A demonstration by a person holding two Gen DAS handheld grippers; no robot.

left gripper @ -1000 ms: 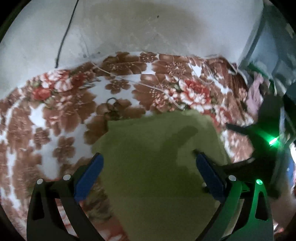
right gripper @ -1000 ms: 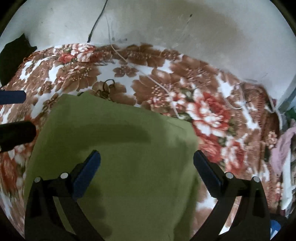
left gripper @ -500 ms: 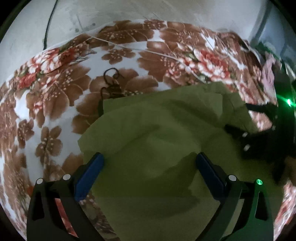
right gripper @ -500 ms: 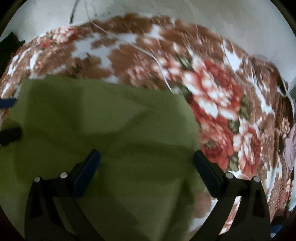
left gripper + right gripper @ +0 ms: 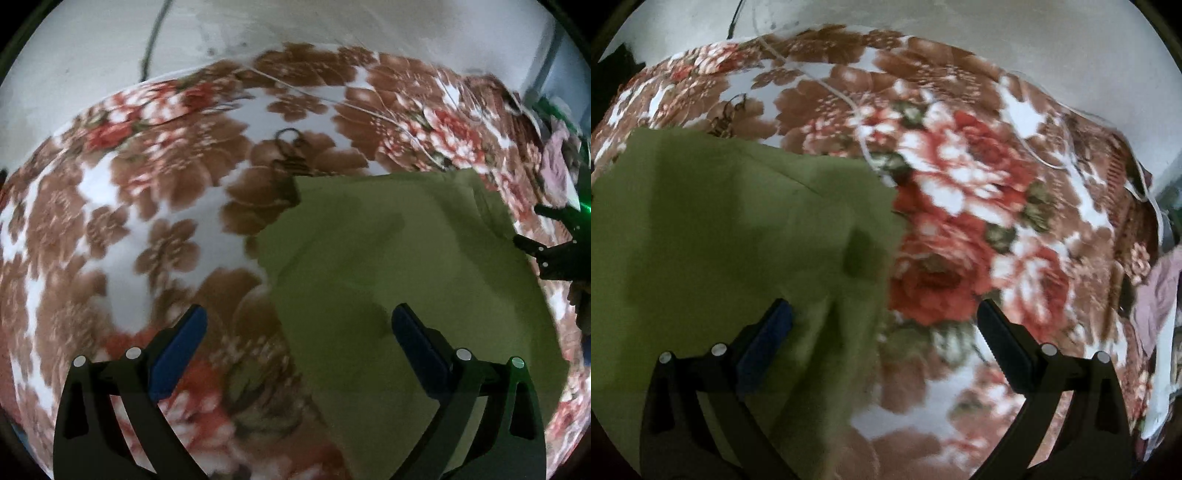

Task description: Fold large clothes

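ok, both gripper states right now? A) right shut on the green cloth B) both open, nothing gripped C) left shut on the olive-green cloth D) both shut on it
B: the left gripper and right gripper both have fingers spread wide over the olive-green cloth, which lies flat on the floral brown-and-red blanket.

1. Green cloth (image 5: 399, 266): one, lying at right centre of the left wrist view and at left in the right wrist view (image 5: 720, 229).
2. Floral blanket (image 5: 110, 221): one, filling most of both views.
3. Grippers: two, the left gripper (image 5: 299, 332) at the bottom of its own frame and the right gripper (image 5: 884, 321) likewise, each with two fingers set wide apart.
4. White cord (image 5: 1052, 158): one, looped at upper right of the right wrist view.
5. Pink garment (image 5: 1156, 288): one, at the right edge.
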